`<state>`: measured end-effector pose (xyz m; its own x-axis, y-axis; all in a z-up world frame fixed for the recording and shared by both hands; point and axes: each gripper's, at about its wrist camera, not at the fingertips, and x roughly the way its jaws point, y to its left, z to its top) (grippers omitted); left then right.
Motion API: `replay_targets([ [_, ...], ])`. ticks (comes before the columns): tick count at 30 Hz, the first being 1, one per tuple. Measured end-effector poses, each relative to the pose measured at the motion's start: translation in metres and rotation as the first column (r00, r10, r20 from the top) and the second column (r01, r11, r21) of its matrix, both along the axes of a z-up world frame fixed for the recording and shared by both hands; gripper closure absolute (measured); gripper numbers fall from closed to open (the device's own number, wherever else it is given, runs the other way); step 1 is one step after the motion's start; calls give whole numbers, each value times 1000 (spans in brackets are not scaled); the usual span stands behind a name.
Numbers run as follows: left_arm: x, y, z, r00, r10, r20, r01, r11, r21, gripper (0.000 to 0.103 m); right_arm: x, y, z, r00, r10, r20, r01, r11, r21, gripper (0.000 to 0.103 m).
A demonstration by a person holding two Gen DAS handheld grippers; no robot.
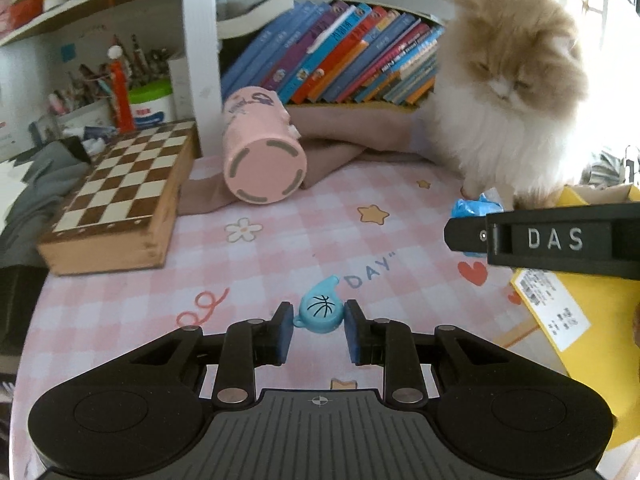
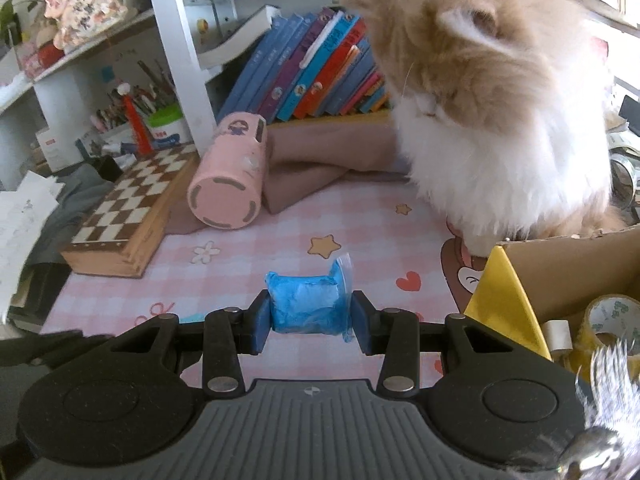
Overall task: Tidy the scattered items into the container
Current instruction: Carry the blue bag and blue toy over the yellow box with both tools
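My left gripper [image 1: 319,322] is shut on a small light-blue whistle with a basketball print [image 1: 320,309], held just over the pink checked tablecloth [image 1: 280,248]. My right gripper [image 2: 311,316] is shut on a blue plastic packet [image 2: 309,304]; its finger also shows in the left wrist view [image 1: 464,236] with the packet behind it [image 1: 474,205]. The container is a yellow-flapped cardboard box [image 2: 568,276] at the right, also in the left wrist view [image 1: 600,320]. It holds tape rolls [image 2: 608,320].
A fluffy orange-and-white cat [image 1: 512,92] sits at the back right beside the box. A pink bottle [image 1: 260,152] lies on a brown cloth [image 1: 352,148]. A chessboard box [image 1: 124,200] lies at the left. Books [image 1: 340,52] and shelves stand behind.
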<state>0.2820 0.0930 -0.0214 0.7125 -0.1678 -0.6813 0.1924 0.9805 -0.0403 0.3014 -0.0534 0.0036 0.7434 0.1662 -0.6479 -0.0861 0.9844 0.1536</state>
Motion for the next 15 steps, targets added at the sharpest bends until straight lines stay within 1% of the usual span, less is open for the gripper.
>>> replay_targets([
  [8,-44,14,23,998,59,24,-57,997,-60,77,-30,1,13,999,45,18,-45,999,4,64],
  [12,-67,26,33,994,107,17,-104,987,-122,77,-50,2,17,993,114,14,-113,993,-15,64],
  [15,-83,31,39,992,128,16,-124,981,-147,77,-67,1,19,987,161,10,-161,986,-36,64],
])
